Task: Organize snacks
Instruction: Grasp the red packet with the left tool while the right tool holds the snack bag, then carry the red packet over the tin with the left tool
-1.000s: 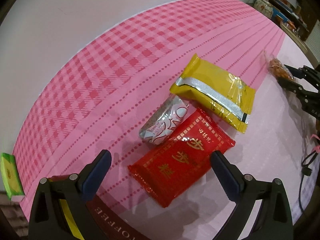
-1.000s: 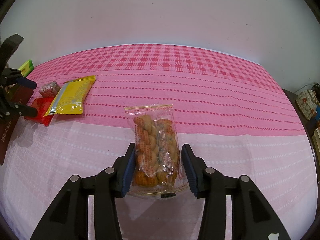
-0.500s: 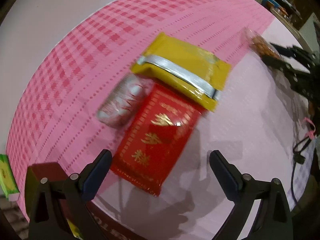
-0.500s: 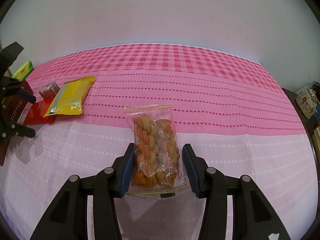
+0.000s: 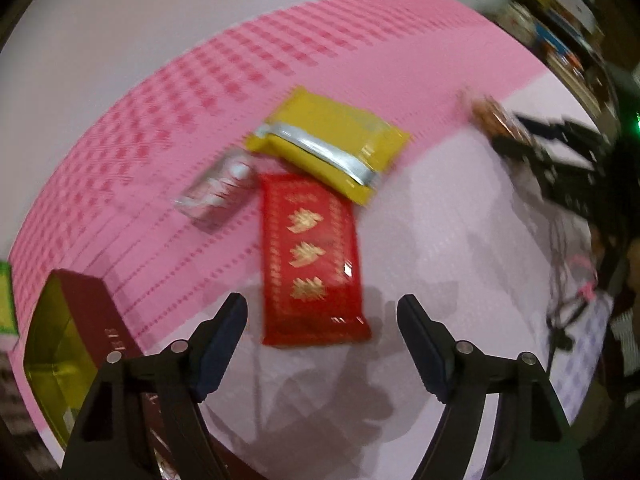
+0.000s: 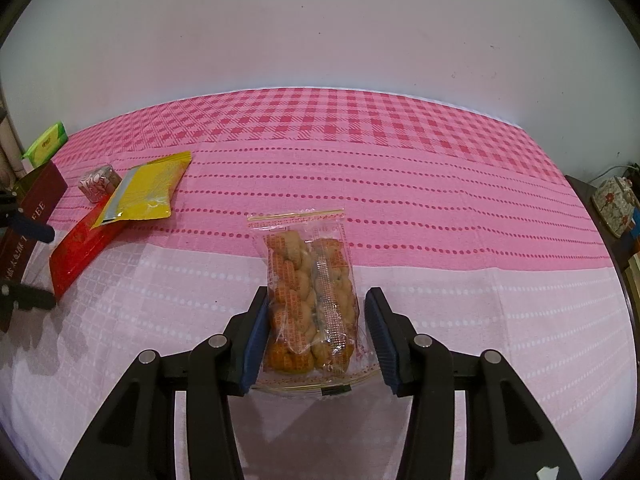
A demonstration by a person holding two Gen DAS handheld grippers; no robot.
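Between my left gripper's [image 5: 322,340] spread fingers lies the flat red foil packet [image 5: 310,260], ungrabbed; my right gripper [image 6: 314,336] loosely brackets the clear twisted-biscuit bag [image 6: 310,292]. Nothing looks sorted yet.

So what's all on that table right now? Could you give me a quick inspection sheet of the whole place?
Surface: pink checked and dotted tablecloth, paler toward the near edge.
Job's things: red packet with gold characters; yellow packet overlapping its far end; small silver wrapped snack beside them; clear bag of twisted pastries; dark red open box with a gold inside.
Clutter: green pack at the far left corner.
Tongs: left tongs open, just short of the red packet; right tongs open, one finger on each side of the pastry bag.
Cables: dark cable hanging near the right tongs.
Surroundings: plain white wall; cluttered shelves, blurred.
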